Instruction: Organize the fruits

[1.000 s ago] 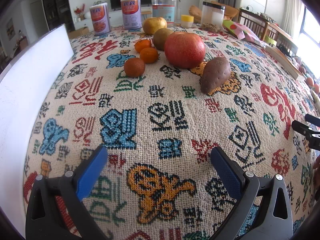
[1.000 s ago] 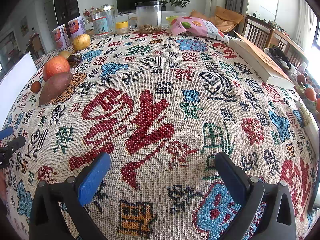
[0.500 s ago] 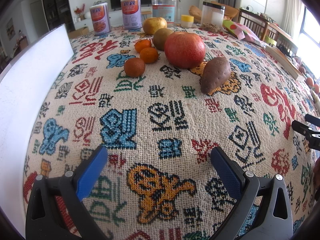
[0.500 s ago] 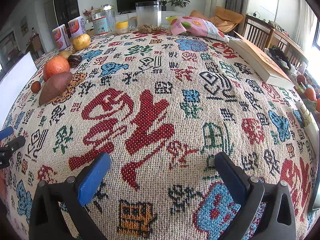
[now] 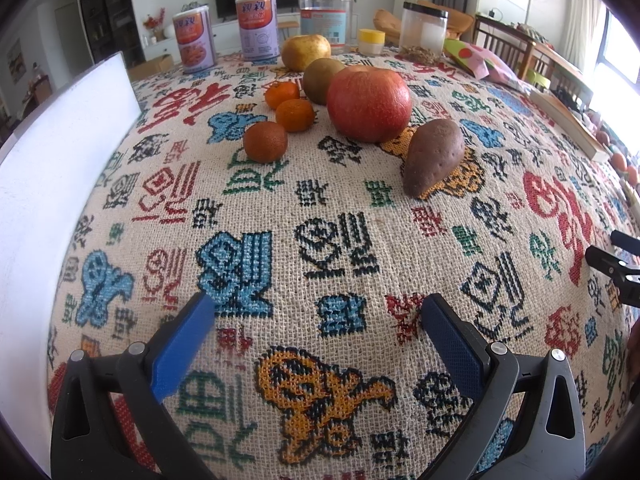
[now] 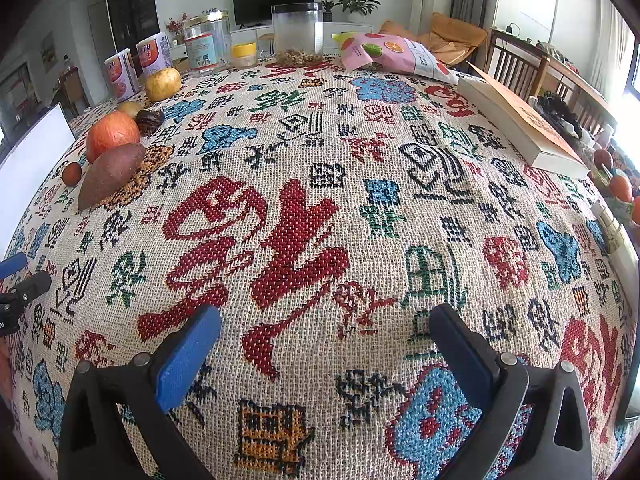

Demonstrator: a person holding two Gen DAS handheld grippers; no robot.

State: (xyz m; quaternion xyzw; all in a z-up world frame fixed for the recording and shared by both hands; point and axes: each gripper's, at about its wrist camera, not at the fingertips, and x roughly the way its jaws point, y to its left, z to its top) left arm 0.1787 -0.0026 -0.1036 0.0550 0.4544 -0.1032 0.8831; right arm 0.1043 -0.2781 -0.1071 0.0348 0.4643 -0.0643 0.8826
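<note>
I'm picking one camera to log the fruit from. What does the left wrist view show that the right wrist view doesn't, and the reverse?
Only the left wrist view shows the two bright orange mandarins and the left gripper, open and empty. Only the right wrist view shows the book, the dark round fruit behind the apple, and the right gripper, open and empty. Both show the apple, the sweet potato, the yellow pear and the patterned tablecloth.

Cloth on the desk (image 5: 340,216) is beige weave with red, blue, green, black and orange glyphs. Ahead of the blue-padded jaws: a red apple (image 5: 369,104), a brown-purple sweet potato (image 5: 434,156), orange tangerines (image 5: 295,115), and a yellow pear (image 5: 305,52).
</note>
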